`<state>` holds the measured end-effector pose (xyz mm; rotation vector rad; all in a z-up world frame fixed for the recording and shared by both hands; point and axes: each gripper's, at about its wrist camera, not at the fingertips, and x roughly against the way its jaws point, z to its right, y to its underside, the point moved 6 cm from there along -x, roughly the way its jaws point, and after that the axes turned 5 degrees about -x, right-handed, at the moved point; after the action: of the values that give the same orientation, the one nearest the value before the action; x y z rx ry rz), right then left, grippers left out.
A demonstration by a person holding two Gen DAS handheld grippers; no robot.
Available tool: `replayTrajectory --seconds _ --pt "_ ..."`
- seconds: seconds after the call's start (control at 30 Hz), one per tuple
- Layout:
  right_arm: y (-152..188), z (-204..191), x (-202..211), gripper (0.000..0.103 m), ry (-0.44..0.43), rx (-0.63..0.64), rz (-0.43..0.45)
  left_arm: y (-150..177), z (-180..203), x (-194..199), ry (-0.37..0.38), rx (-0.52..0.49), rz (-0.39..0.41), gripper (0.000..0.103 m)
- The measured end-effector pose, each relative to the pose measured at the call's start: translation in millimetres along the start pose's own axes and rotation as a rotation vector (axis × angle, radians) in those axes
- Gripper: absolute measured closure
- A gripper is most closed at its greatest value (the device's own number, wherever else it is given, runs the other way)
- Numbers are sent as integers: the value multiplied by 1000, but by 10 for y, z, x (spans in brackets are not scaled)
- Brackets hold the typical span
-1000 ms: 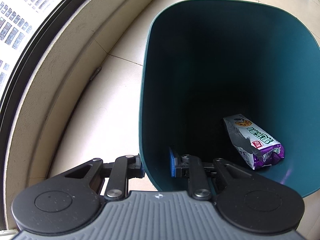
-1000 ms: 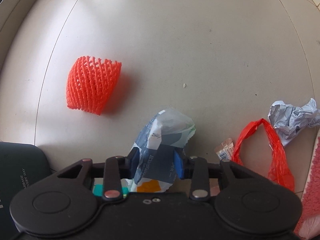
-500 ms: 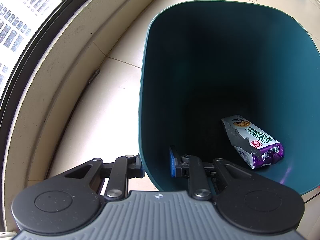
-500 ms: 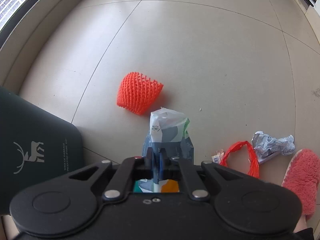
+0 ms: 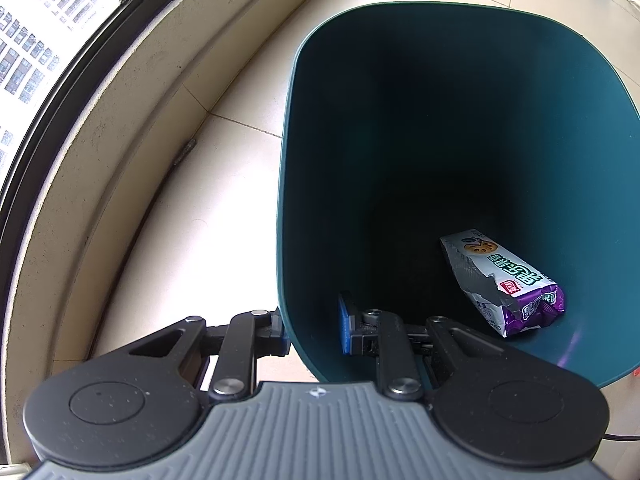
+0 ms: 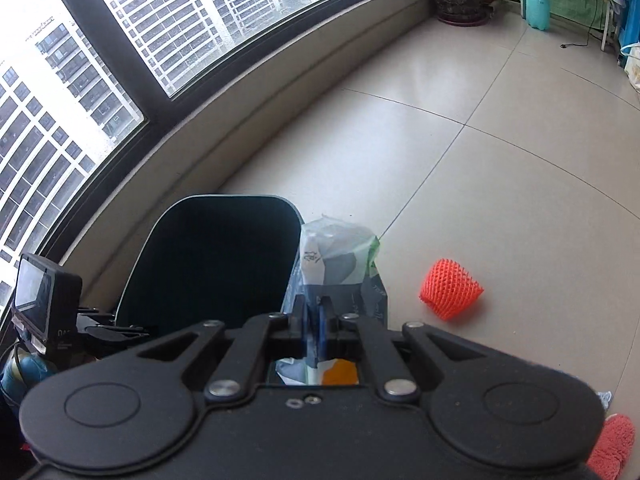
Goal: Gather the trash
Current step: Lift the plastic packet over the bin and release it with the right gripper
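Since a second ago the right gripper (image 6: 314,322) has risen from the floor, carrying its crumpled blue-grey and white plastic wrapper (image 6: 338,268) up beside the dark teal plastic trash bin (image 6: 208,264); the left view has barely changed.

At far left a curved window (image 5: 44,36) with a black frame shows tower blocks above a beige ledge. Next comes the left gripper (image 5: 312,326), its jaws straddling the near wall of the bin (image 5: 400,140), one blue pad outside and one inside; they seem to clamp the rim, though real contact is hard to judge. Inside the bin, low on the right, lies a white and purple foil snack packet (image 5: 508,280).

Right of the bin's rim, the right gripper's jaws are pressed together on the wrapper, which stands upright just beside the bin's right edge. Further right an orange foam fruit net (image 6: 450,292) lies on the beige tiled floor (image 6: 500,152), and a pink fluffy slipper (image 6: 612,446) shows at the near right corner.
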<state>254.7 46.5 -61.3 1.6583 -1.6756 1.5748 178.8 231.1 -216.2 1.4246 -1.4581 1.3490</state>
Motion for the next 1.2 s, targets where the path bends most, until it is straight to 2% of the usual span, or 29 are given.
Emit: replayTrajectory --seconds 0.17,0.43,0.87,0.97,1.0,1.1,1.2 --pt "-57 -395 -279 99 -16 72 -12 -4 -62 25 17 7 7 83" --pt "51 -794 -937 99 1 148 -94 15 -110 36 31 8 15 83" --pt "333 -729 -1756 98 116 174 -218 39 -104 56 33 5 21 83" --pt "342 -743 -1866 95 128 184 -234 40 -98 57 34 5 21 83" --pt "357 -752 -1874 90 128 188 -241 46 -95 49 34 4 22 83" --pt "349 -780 -1905 84 125 192 -248 48 -92 47 34 5 22 83" --pt "336 -790 -1880 82 117 190 -248 51 -87 44 34 4 22 83"
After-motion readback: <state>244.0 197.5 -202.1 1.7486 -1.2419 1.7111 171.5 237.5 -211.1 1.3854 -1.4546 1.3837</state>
